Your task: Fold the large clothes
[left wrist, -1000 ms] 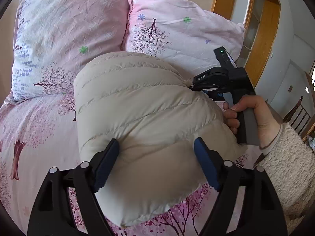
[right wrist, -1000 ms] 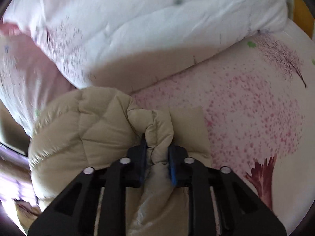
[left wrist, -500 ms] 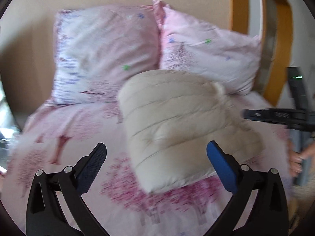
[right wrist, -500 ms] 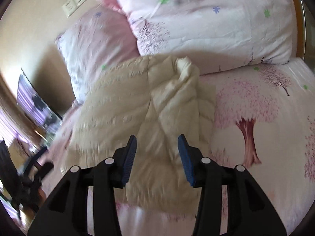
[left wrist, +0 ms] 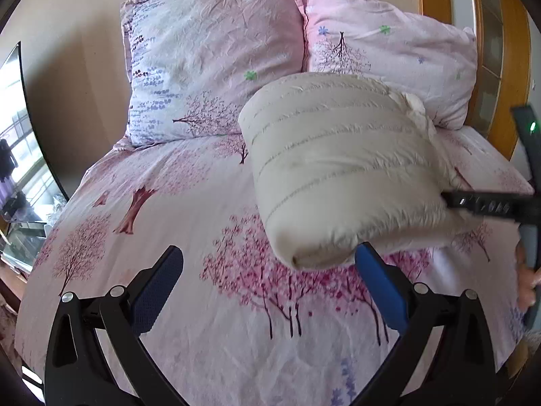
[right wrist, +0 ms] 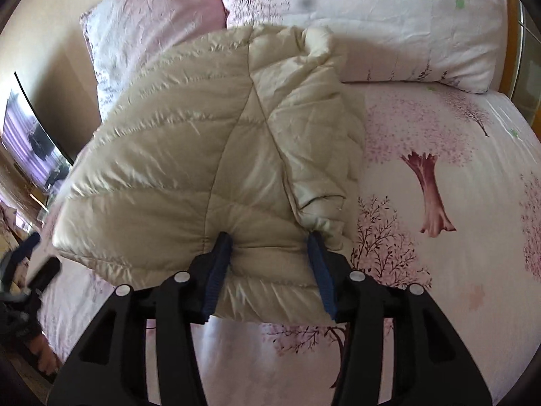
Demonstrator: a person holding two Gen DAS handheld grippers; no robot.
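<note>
A beige quilted puffer jacket (left wrist: pixel 338 169) lies folded into a thick bundle on the pink tree-print bed sheet (left wrist: pixel 169 203), in front of the pillows. My left gripper (left wrist: pixel 267 253) is open wide, its jaws over bare sheet, and the jacket's near corner sits just beyond the right fingertip (left wrist: pixel 365 253). In the right wrist view the jacket (right wrist: pixel 203 135) fills the middle. My right gripper (right wrist: pixel 270 247) straddles the jacket's near puffy edge while its jaws are opening. From the left wrist view that right gripper (left wrist: pixel 487 204) shows as a dark bar at the jacket's right side.
Two pink floral pillows (left wrist: pixel 209 54) (left wrist: pixel 389 54) lean against the beige wall at the head of the bed. A wooden door frame (left wrist: pixel 507 67) stands at the right, and a dark screen (right wrist: pixel 30 142) at the left. A hand (left wrist: pixel 527 284) shows at the right edge.
My left gripper opened wider and drew back off the jacket. My right gripper loosened its pinch on a jacket fold and pulled back, and the bundle now rests on the bed.
</note>
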